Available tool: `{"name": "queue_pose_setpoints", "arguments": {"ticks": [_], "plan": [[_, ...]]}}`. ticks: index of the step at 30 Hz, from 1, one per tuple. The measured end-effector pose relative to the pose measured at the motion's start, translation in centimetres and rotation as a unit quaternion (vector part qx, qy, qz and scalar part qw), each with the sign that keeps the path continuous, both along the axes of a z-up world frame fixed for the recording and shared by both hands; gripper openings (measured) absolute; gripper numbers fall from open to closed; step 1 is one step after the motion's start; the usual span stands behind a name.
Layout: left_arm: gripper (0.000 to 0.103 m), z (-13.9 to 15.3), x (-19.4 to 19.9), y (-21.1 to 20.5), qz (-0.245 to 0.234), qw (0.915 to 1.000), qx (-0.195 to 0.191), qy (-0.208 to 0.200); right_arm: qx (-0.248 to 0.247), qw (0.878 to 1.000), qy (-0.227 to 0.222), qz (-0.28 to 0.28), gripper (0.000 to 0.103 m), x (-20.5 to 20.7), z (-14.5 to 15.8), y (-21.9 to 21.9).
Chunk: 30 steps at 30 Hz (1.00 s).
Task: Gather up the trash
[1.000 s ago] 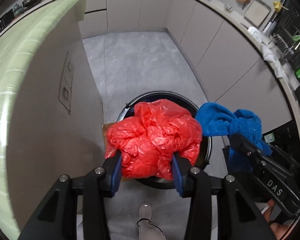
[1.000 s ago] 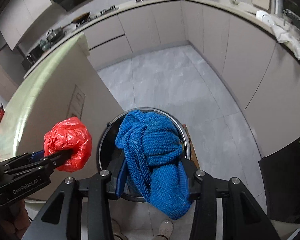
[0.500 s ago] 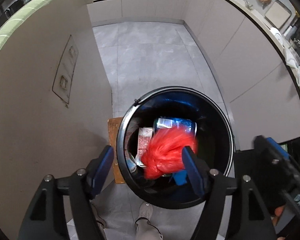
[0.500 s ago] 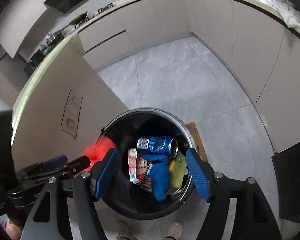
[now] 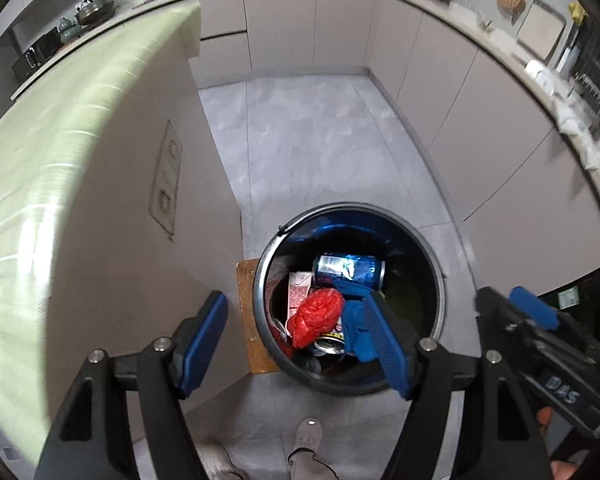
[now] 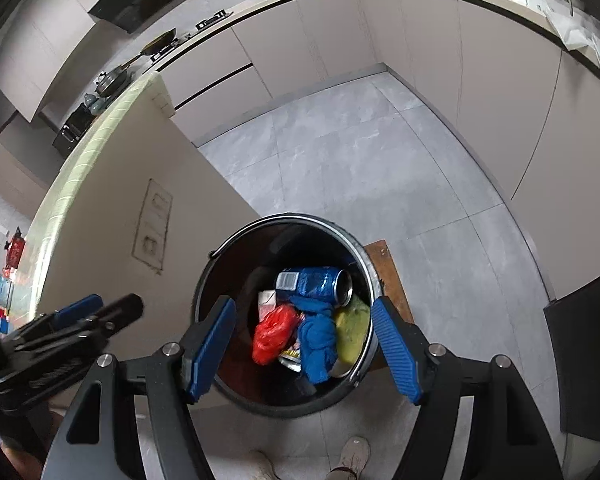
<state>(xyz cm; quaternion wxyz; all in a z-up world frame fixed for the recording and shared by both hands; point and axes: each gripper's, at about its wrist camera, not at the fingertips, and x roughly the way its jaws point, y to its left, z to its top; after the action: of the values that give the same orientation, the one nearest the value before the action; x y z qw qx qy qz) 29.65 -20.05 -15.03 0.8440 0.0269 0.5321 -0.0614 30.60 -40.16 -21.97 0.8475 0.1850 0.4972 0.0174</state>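
Left wrist view: both claws are hanging over the bin [image 5: 428,258] w/ nothing in them. The left gripper [image 5: 296,338] is standing wide open, and so is the right gripper [image 6: 304,346]. Inside the bin, the red bag [image 5: 316,316] is lying beside the blue cloth [image 6: 318,338], under the blue can [image 5: 350,270]. A sec ago each claw was clamping its item above the bin; now both have dropped in. Looks like this load's done. Whether more trash is waiting elsewhere, can't tell.

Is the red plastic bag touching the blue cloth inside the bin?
Touching. In the right wrist view the red bag presses against the blue cloth with no gap.
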Motion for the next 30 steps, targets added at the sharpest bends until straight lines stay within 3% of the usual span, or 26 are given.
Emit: {"name": "queue_pose_setpoints", "arguments": {"ticks": [7, 13, 19, 23, 30], "plan": [[0.072, 7.6, -7.3, 5.4, 0.003, 0.9966, -0.009, -0.082, -0.004, 0.999, -0.026, 0.045, 0.073, -4.8, 5.5, 4.3], [0.073, 12.1, -16.3, 13.1, 0.018, 0.9889, -0.016, -0.147, -0.045, 0.992, -0.086, 0.082, 0.073, -13.1, 11.4, 12.3], [0.079, 14.0, -24.3, 19.9, 0.038, 0.9834, -0.013, -0.177, -0.081, 0.985, -0.129, 0.085, 0.079, -23.1, 16.2, 19.7], [0.08, 14.5, -27.0, 22.5, 0.044, 0.9832, -0.024, -0.175, -0.084, 0.982, -0.15, 0.072, 0.082, -28.9, 19.0, 23.4], [0.082, 15.8, -29.9, 23.8, 0.061, 0.9796, -0.037, -0.188, -0.108, 0.976, -0.18, 0.05, 0.084, -34.2, 22.3, 25.9]]}}
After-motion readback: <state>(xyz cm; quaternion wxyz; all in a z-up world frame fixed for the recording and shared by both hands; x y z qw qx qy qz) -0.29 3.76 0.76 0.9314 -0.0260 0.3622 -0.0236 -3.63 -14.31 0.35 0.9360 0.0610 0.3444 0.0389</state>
